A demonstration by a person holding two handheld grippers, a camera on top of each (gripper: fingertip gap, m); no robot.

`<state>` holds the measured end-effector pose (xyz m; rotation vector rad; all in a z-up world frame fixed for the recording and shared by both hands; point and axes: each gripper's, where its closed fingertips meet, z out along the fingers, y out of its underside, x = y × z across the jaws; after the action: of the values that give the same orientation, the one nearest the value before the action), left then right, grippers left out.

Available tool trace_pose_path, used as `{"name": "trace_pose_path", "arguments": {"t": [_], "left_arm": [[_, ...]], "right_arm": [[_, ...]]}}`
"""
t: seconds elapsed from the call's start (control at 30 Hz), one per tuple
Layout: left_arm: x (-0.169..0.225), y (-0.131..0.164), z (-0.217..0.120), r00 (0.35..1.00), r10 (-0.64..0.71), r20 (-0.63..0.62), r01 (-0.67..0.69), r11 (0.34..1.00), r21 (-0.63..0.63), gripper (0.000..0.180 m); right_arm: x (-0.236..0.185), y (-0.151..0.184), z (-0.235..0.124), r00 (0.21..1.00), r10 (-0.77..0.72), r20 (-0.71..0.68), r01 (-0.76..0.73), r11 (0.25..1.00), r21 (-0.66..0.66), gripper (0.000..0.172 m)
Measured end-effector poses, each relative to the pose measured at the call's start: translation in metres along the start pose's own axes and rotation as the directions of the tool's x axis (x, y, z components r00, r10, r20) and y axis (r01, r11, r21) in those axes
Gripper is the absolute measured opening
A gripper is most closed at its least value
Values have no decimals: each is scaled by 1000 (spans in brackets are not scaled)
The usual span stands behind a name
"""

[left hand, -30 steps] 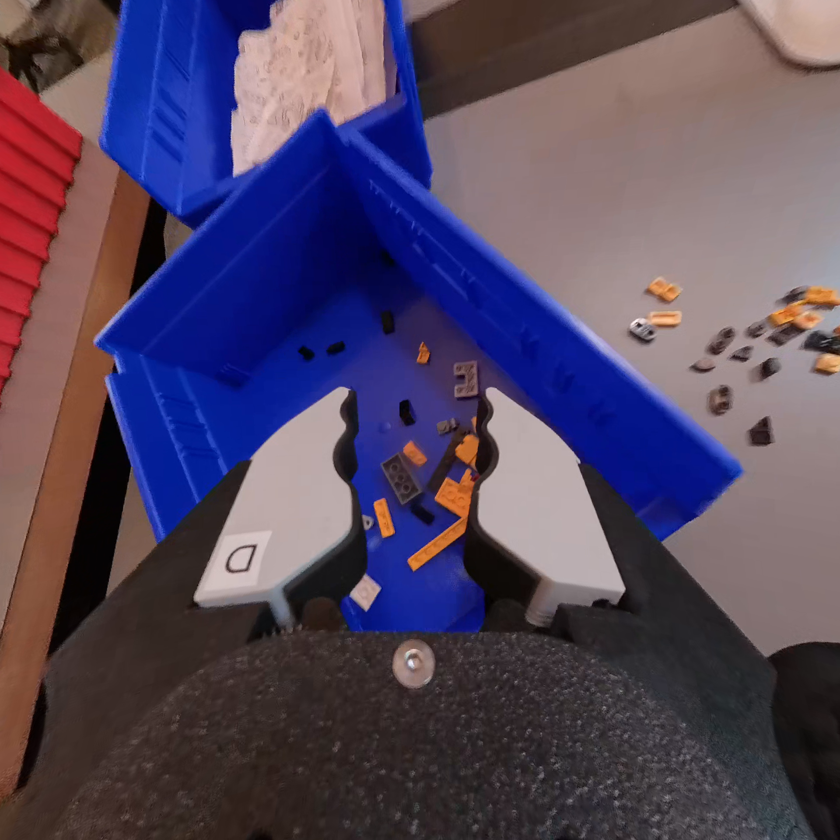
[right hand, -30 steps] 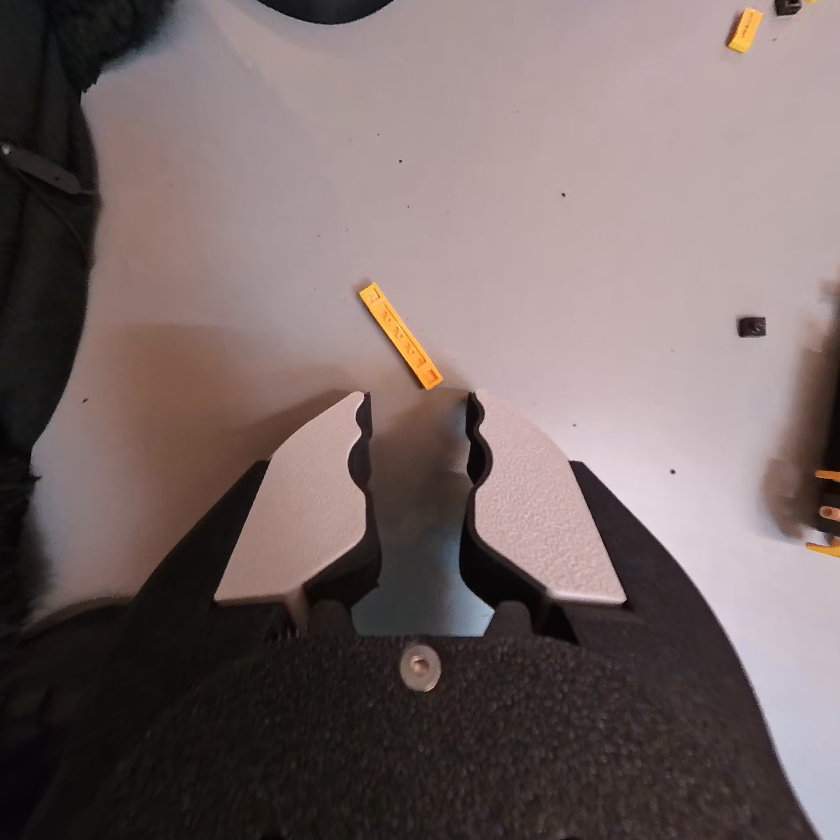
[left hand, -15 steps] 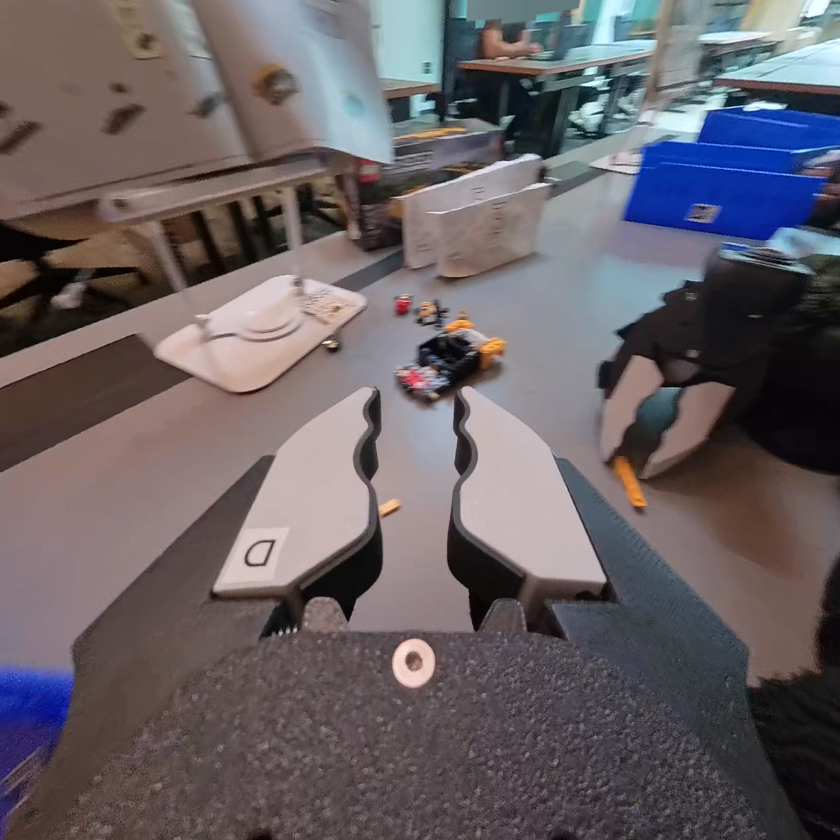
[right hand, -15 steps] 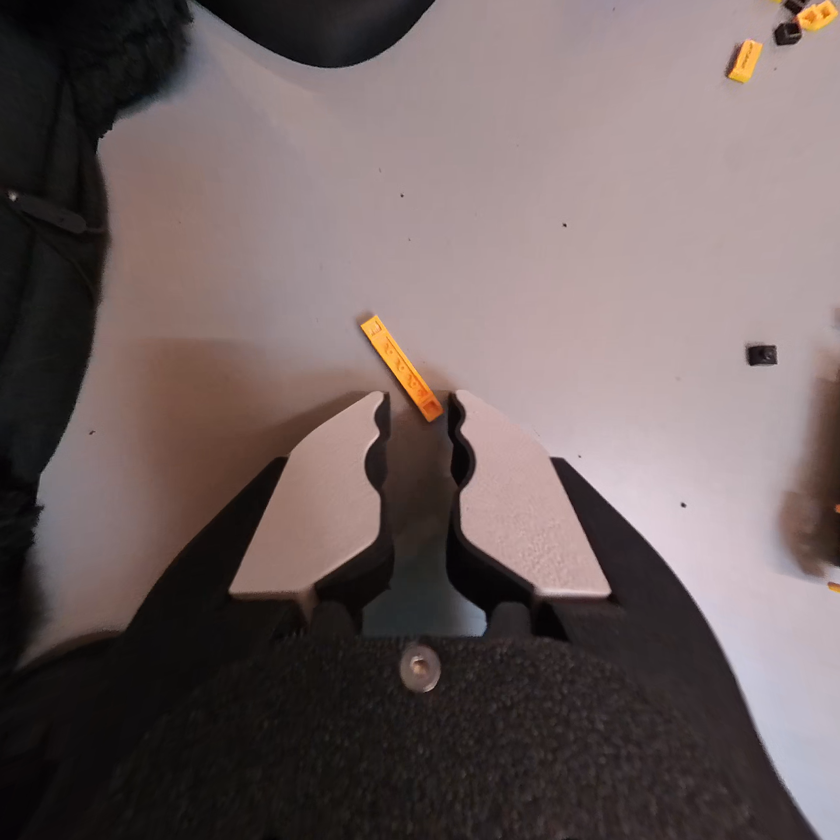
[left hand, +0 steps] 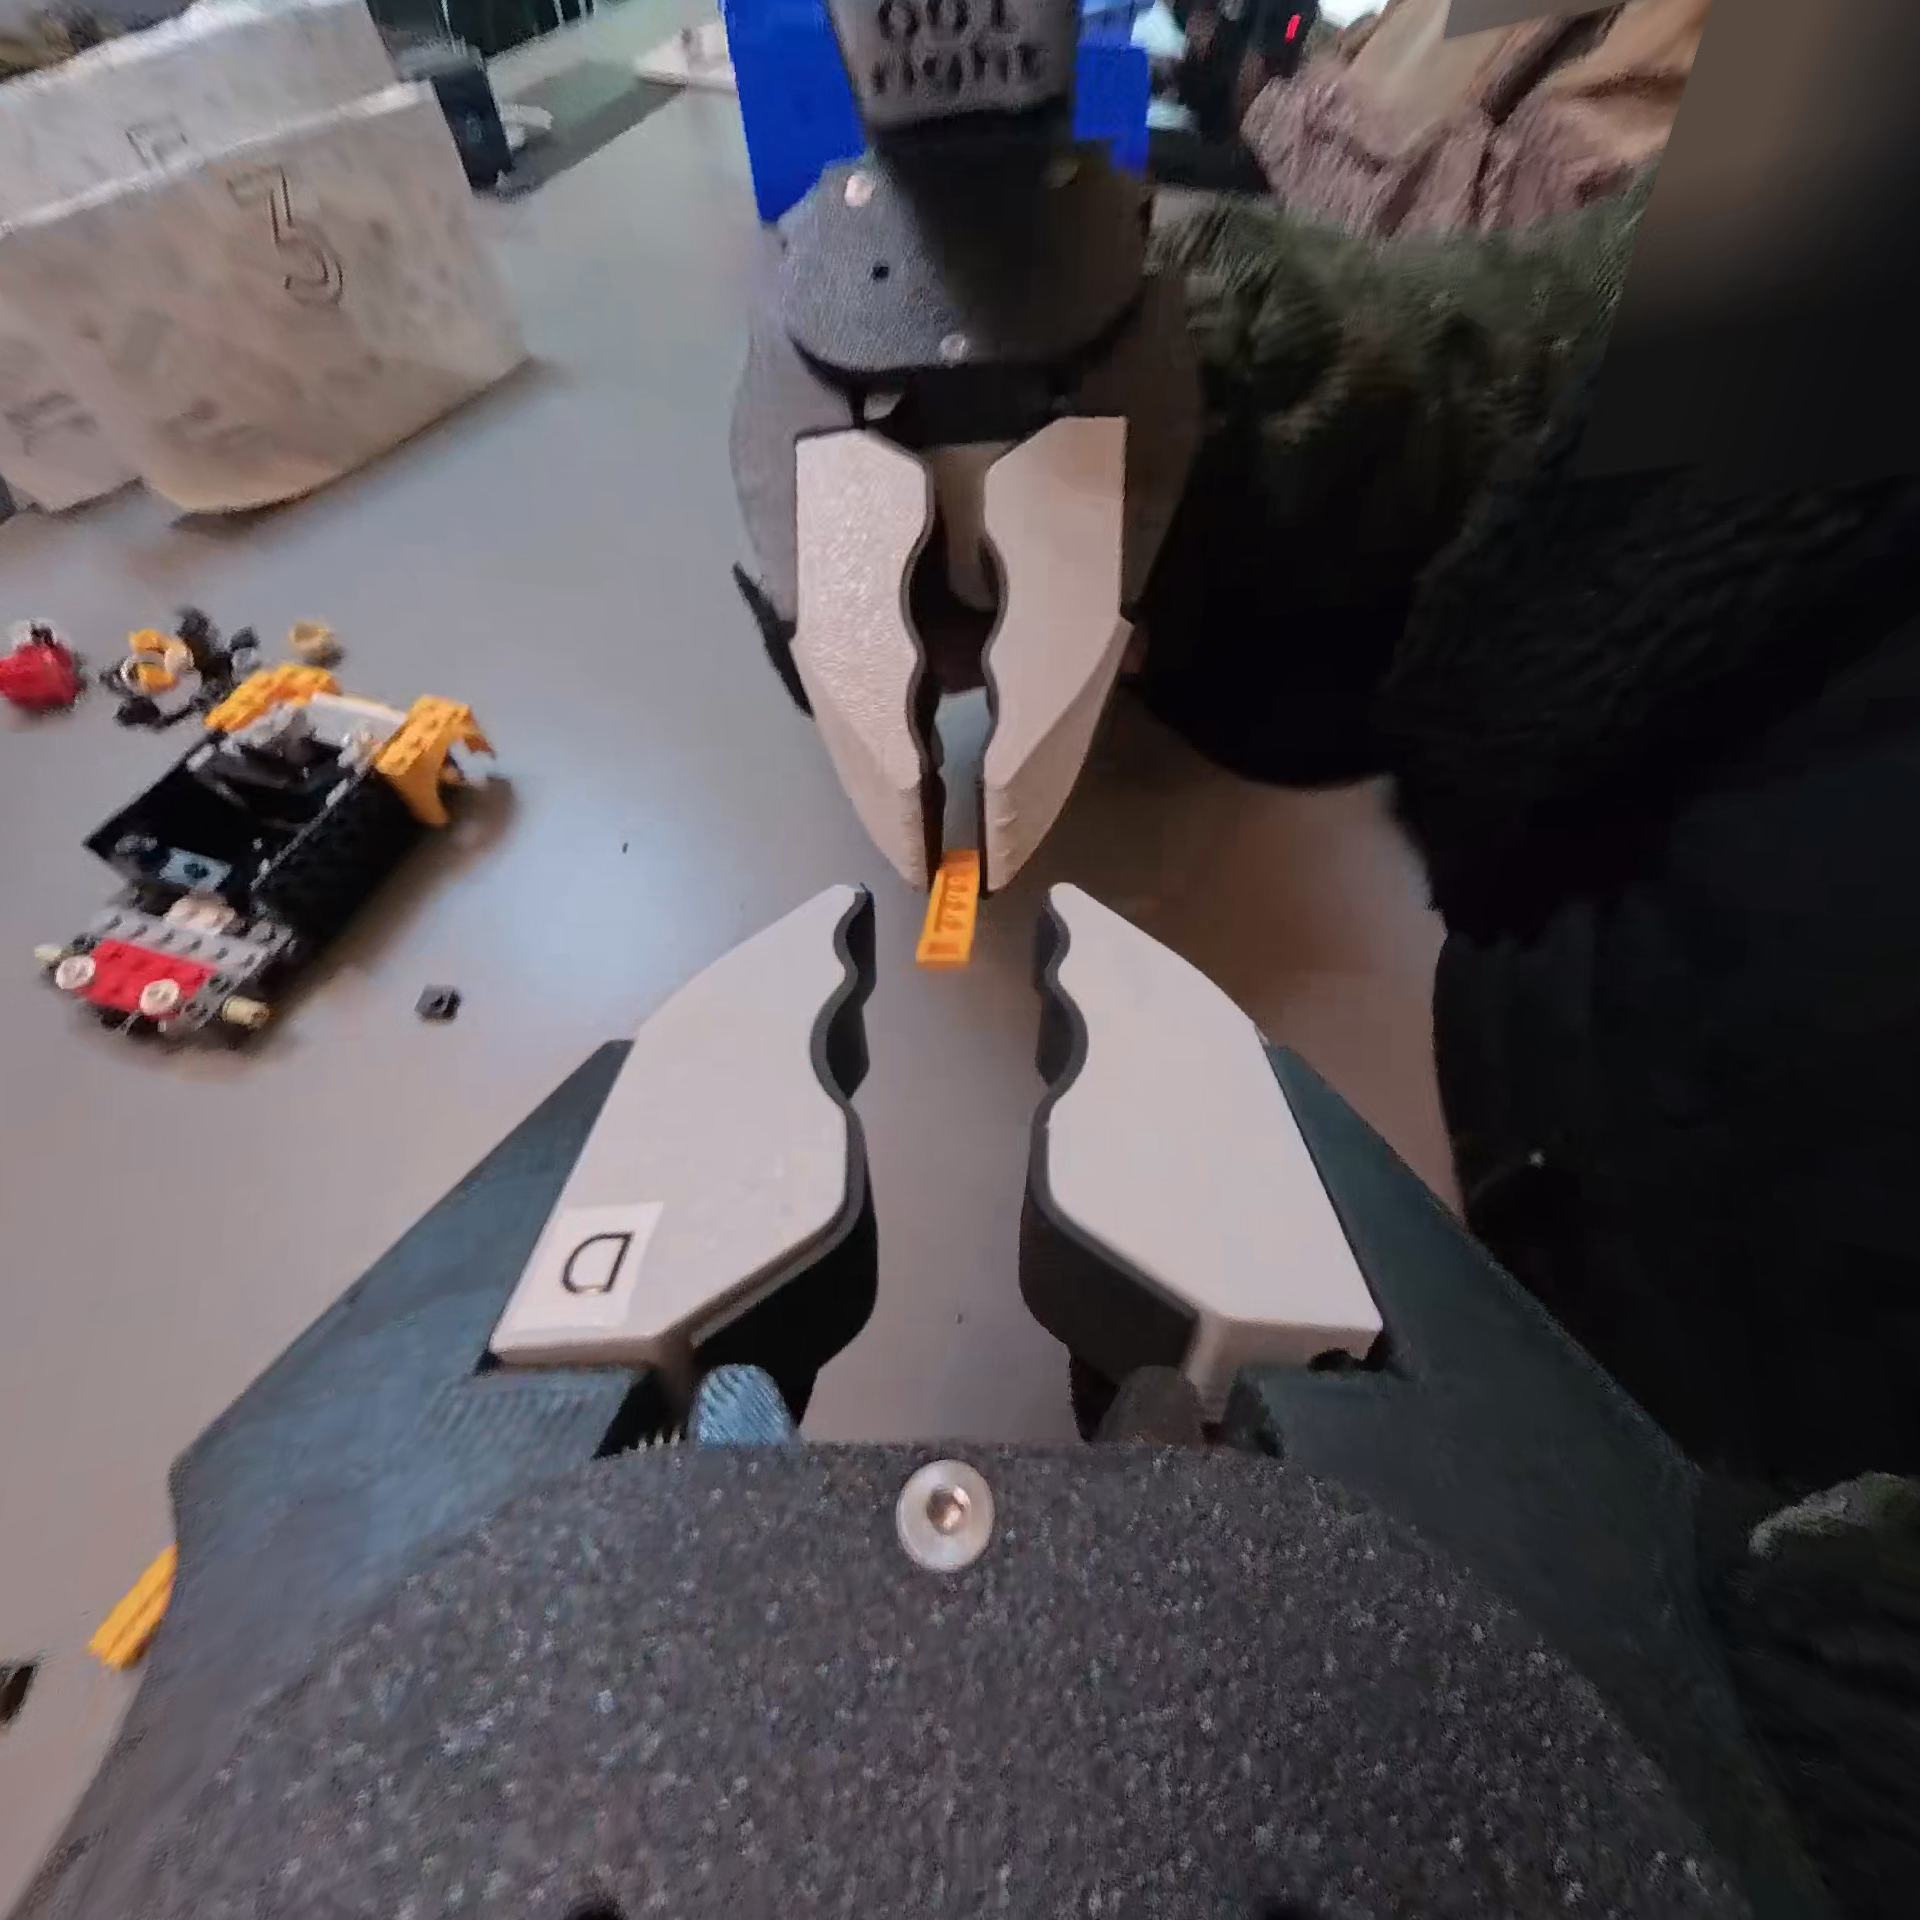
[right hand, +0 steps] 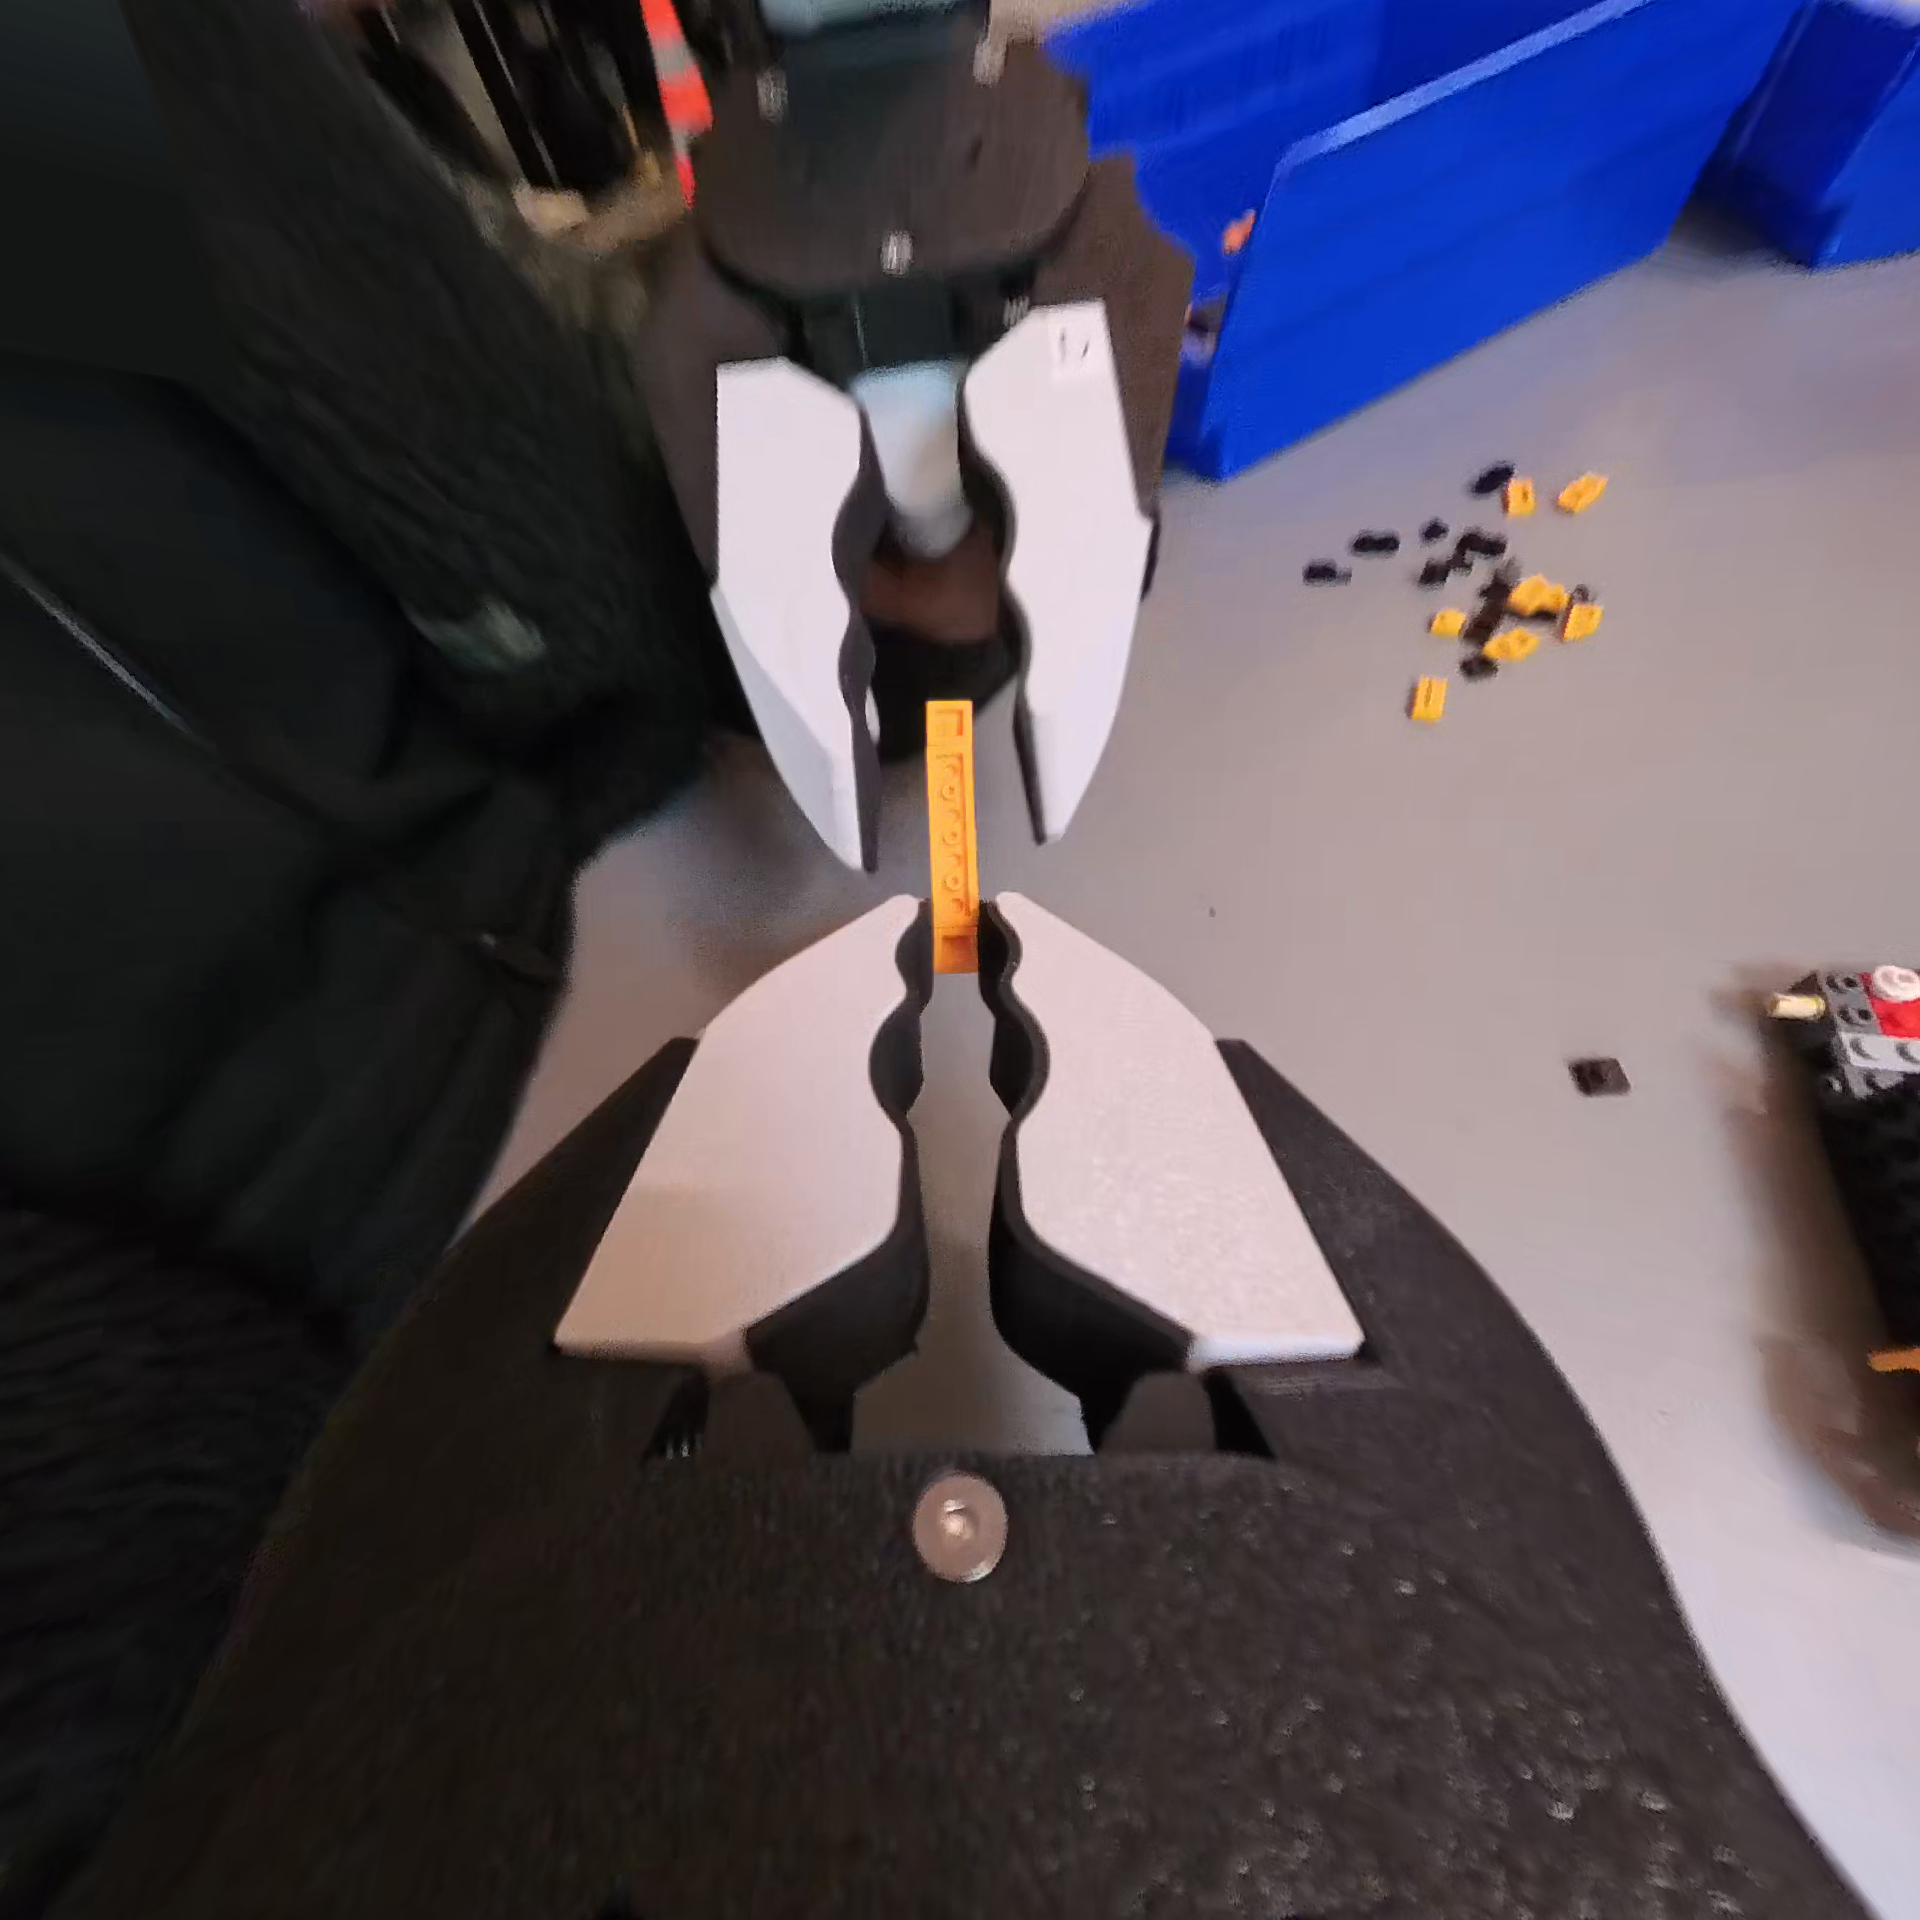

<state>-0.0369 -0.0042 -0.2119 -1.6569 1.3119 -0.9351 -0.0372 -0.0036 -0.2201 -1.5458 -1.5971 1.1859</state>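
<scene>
Your left gripper [left hand: 956, 904] has its grey fingers spread with nothing between the pads. The narrow orange studded plastic plate [left hand: 948, 914] reaches toward that gap, its free end lying between the fingertips or just ahead of them, touching neither pad. Its long axis runs straight along the line from one gripper to the other, so the plate points end-on into your open left jaws.

Your right gripper [right hand: 956, 920] faces the left one tip to tip. Its fingertips are closed on the near end of the plate, pads pressing on both narrow sides, and most of the plate's length juts out past the tips, above the grey tabletop [right hand: 1403, 935].

Farther right lie a scatter of small orange and black pieces [right hand: 1496, 592], a blue plastic bin [right hand: 1455, 260] and a partly built black, grey and red brick model [right hand: 1860, 1049].
</scene>
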Motion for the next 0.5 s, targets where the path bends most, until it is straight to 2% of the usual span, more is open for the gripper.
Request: {"name": "trace_pose_path", "arguments": {"t": [0.17,0.27,0.5], "left_arm": [[0,-24,-5,999,-48,-10,49,990,136,13],[-2,-34,-9,994,-106,-34,111,973,200,11],[-3,-38,-12,980,-177,-93,195,952,238,12]], "right_arm": [[-4,-32,-16,980,147,132,-175,958,227,8],[-4,-36,-17,965,192,178,-234,937,259,8],[-3,-38,-16,945,240,221,-296,916,272,8]]}}
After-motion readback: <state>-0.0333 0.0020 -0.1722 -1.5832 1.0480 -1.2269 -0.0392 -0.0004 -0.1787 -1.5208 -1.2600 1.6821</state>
